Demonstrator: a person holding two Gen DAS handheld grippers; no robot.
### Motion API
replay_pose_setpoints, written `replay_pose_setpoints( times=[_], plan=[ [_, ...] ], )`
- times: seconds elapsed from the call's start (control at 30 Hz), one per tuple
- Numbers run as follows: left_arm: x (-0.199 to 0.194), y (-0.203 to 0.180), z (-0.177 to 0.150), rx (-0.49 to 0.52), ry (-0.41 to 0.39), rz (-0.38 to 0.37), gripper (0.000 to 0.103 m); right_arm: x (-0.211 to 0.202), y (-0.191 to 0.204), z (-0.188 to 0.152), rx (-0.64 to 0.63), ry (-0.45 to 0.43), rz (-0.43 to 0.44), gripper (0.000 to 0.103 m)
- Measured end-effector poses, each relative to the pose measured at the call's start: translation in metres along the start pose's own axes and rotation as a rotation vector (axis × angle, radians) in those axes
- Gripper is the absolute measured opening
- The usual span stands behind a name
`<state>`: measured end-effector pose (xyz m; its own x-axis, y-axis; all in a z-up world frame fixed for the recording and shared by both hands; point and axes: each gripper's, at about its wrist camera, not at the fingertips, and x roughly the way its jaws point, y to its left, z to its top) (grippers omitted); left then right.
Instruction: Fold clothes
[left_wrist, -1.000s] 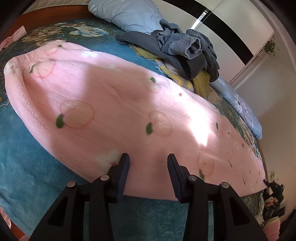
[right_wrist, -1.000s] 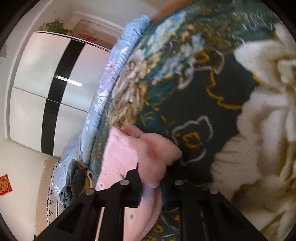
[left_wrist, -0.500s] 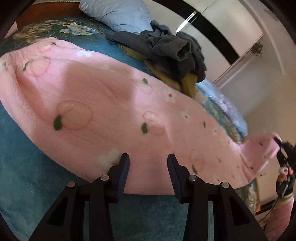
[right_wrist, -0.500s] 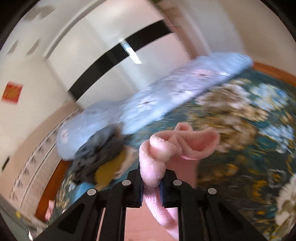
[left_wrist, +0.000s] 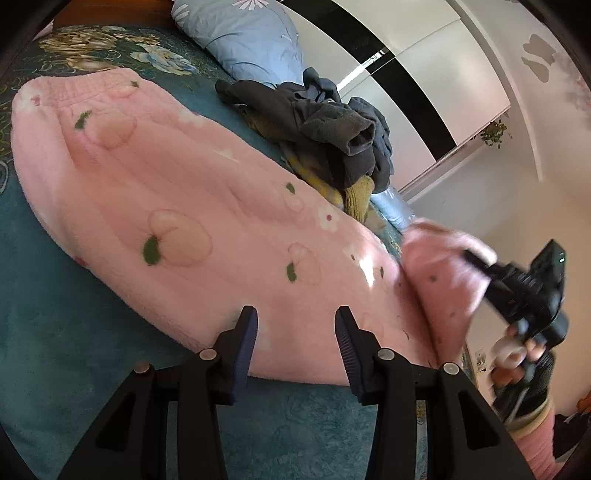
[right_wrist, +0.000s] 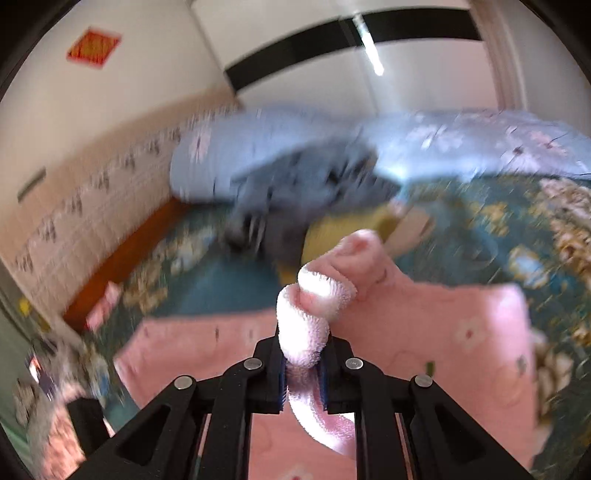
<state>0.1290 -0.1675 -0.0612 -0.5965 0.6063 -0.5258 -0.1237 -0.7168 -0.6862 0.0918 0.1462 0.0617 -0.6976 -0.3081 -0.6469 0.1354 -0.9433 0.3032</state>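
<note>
Right gripper (right_wrist: 303, 369): you clench the pink fleece pants' (left_wrist: 207, 221) hem; lay it squarely on the waistband.
Left gripper (left_wrist: 295, 332): jaws released; pin the bed-edge fold.

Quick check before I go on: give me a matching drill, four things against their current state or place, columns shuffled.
Things:
1. left hand-held gripper
2. right hand-held gripper
3. dark clothes
4. pillow

States:
A. heaped on a yellow garment
B. shut on the pink garment's end
C. lies at the bed's far edge
D. open, pads clear of the cloth

Pairs: 1-D, 2-B, 3-A, 4-C
</note>
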Motion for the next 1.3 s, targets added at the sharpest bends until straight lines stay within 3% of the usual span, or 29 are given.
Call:
replay_pose_setpoints(
  times=[0.27,0.37,0.5,0.57,0.63,0.7,0.8,0.87,1.0,1.13,1.3],
  plan=[
    [0.001,0.001,0.000,-0.003,0.006,-0.007,0.045,0.060,0.029,-0.068,-0.145,0.195,-0.012,0.014],
    [0.002,0.000,-0.001,0.005,0.013,-0.004,0.045,0.069,0.033,-0.082,-0.185,0.231,-0.035,0.015],
    [0.005,-0.002,-0.002,0.015,0.022,-0.008,0.045,0.065,0.033,-0.083,-0.188,0.243,-0.002,0.022],
    [0.006,-0.003,-0.002,0.017,0.026,-0.018,0.046,0.058,0.028,-0.081,-0.167,0.250,0.062,0.033],
    [0.006,-0.006,-0.004,0.030,0.030,-0.022,0.048,0.049,0.021,-0.078,-0.125,0.241,0.122,0.036],
    [0.006,-0.012,-0.004,0.043,0.040,-0.025,0.049,0.035,0.006,-0.070,-0.098,0.196,0.113,0.037],
    [0.014,-0.029,0.000,0.037,0.083,-0.076,0.050,0.018,-0.019,-0.050,-0.067,0.121,0.050,0.041],
    [0.024,-0.049,0.006,0.064,0.110,-0.096,0.052,0.005,-0.040,-0.038,-0.047,0.076,-0.003,0.049],
    [0.065,-0.075,0.017,0.059,0.216,-0.067,0.055,-0.013,-0.077,-0.019,0.014,0.000,-0.088,0.058],
    [0.106,-0.085,0.023,-0.005,0.317,-0.074,0.056,-0.020,-0.119,-0.023,0.152,-0.074,-0.005,0.062],
    [0.136,-0.087,0.028,-0.095,0.379,-0.076,0.056,-0.013,-0.156,-0.028,0.245,-0.056,0.035,0.062]
  ],
)
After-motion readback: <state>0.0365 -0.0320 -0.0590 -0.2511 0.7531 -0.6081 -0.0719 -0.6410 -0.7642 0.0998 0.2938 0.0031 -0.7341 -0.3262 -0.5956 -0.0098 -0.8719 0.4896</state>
